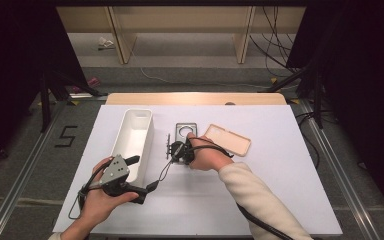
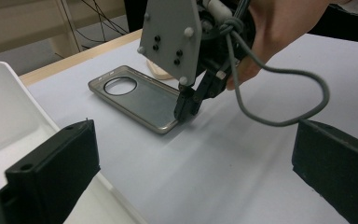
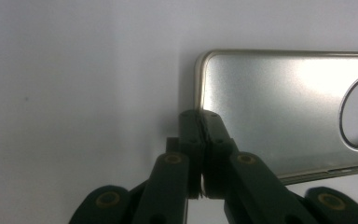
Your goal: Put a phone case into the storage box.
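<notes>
The right gripper [image 1: 179, 150] points down at the middle of the table [image 1: 280, 200], its jaws pinched together on the near short edge of the grey case [image 1: 185, 133]. In the right gripper view the two tips [image 3: 200, 122] meet over the case's [image 3: 279, 107] rim beside a rounded corner, with the round camera hole off to the right. The case lies flat, open side up, its hole end toward the far side. Just right of it, close but whether touching cannot be told, lies a beige case [image 1: 227, 140], angled. To the left, well apart from the grey case, a white bin [image 1: 134, 140] stands lengthwise. The left gripper [image 1: 142, 175] rests low at the near left, beside the bin's near end; in its own view its jaws stand wide apart with nothing between them, facing the right gripper [image 2: 186, 109] and the grey case [image 2: 137, 100].
</notes>
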{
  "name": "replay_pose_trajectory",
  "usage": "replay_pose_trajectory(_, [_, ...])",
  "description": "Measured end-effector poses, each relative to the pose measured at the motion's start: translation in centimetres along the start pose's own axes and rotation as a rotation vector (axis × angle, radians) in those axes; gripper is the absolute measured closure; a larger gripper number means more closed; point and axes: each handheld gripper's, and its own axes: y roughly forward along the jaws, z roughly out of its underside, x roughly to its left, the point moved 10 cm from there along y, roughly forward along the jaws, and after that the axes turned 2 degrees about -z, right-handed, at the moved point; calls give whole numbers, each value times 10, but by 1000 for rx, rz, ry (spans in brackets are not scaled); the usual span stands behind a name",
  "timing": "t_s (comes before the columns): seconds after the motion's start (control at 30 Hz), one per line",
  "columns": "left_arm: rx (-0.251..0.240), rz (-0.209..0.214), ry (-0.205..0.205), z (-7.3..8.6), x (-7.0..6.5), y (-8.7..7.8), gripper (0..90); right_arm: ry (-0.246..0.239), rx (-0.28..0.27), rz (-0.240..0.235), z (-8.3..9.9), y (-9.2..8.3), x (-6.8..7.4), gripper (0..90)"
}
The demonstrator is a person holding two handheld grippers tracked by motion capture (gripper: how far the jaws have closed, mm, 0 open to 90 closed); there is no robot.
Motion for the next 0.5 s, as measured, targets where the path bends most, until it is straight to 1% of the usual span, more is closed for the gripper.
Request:
replay_pose_trajectory(0.07, [0,-2,0,0,0,0,3,-6,-18,7,0,-3,0,889])
replay_pose_trajectory(0.13, [0,-4,-1,0,1,0,4,3,-18,7,2,-7,2,889])
replay_pose_trajectory(0.17, [-1,-5,-1,0,1,0,5,7,-45,13,2,-9,2,889])
replay_pose_trajectory(0.23, [-2,-5,-3,0,1,0,8,7,-66,23,3,-13,2,889])
replay_pose_trajectory(0.27, [-2,-7,-3,0,1,0,8,17,-77,26,4,-15,3,889])
replay_pose_trajectory(0.3, [-2,-8,-3,0,1,0,9,19,-104,35,6,-18,4,890])
replay_pose_trajectory(0.33, [-2,-8,-7,0,1,0,9,19,-104,35,6,-18,4,890])
replay_pose_trajectory(0.4, [-2,-10,-6,0,2,0,9,19,-135,45,9,-22,6,889])
replay_pose_trajectory(0.43, [-2,-10,-5,0,2,0,9,25,-157,54,10,-24,7,889])
replay_pose_trajectory(0.5, [-1,-9,-6,0,2,0,9,34,-182,60,14,-27,9,890])
